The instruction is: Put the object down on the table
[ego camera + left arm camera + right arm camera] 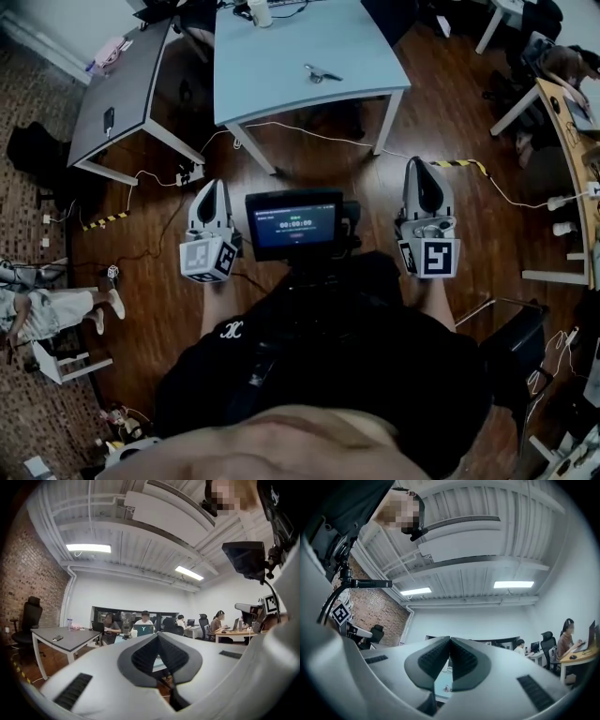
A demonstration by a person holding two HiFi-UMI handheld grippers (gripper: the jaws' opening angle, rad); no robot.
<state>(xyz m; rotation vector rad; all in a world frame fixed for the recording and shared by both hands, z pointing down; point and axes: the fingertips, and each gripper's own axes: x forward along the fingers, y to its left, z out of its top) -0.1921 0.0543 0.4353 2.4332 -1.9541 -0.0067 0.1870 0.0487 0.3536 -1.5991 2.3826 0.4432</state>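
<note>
A small grey metal object (322, 73) lies on the light blue table (281, 84) ahead of me, with no gripper touching it. I hold both grippers up near my chest, well short of that table. The left gripper (214, 186) is shut, its dark pads (146, 654) meeting at the tips with nothing between them. The right gripper (419, 165) is shut as well, its pads (436, 657) pressed together and empty. In the right gripper view, the light blue table (440, 686) and a small item (447, 689) on it show below the jaws.
A dark grey table (122, 84) stands to the left with a phone (109, 118) on it. Cables (309, 129) trail across the wooden floor under the tables. A monitor (295, 223) hangs at my chest. A wooden desk (567, 131) is at the right, and people sit at desks further back.
</note>
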